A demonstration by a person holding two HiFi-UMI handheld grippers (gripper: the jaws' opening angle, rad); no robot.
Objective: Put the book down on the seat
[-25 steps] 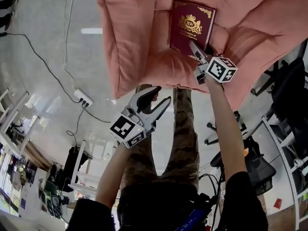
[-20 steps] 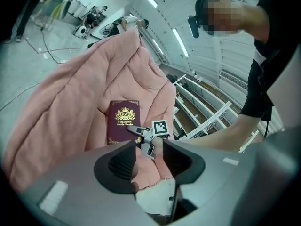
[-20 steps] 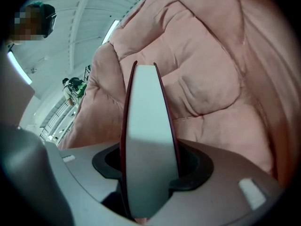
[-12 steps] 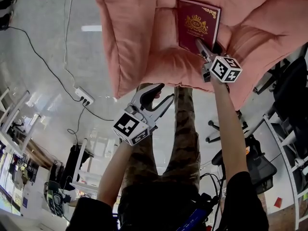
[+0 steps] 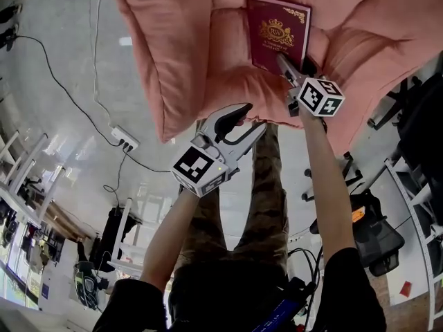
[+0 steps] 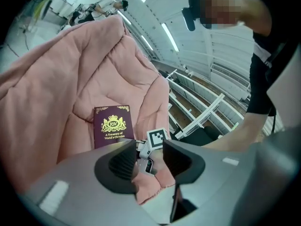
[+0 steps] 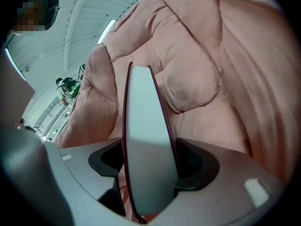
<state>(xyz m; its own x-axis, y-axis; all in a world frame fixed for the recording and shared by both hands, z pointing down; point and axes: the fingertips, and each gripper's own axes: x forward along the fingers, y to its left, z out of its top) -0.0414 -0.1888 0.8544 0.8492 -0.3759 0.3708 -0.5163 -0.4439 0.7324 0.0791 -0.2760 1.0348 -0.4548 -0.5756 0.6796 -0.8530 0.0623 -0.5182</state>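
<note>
Open-plan lab or office workspace. Glossy white floor (image 5: 55, 164), a power strip (image 5: 124, 139) with loose cables (image 5: 59, 81) trailing across it, black office chairs (image 5: 374, 234), white metal racks (image 5: 410, 203), long ceiling strip lights (image 6: 169, 36). The pink padded seat (image 5: 180, 54) is the only soft furniture.

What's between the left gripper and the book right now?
The pink seat cushion lies there, bare, as the head view shows between the left gripper and the book.

Book (image 5: 277, 26) lower corner behind right gripper (image 5: 289, 71); seat (image 5: 180, 61) beyond top edge.
</note>
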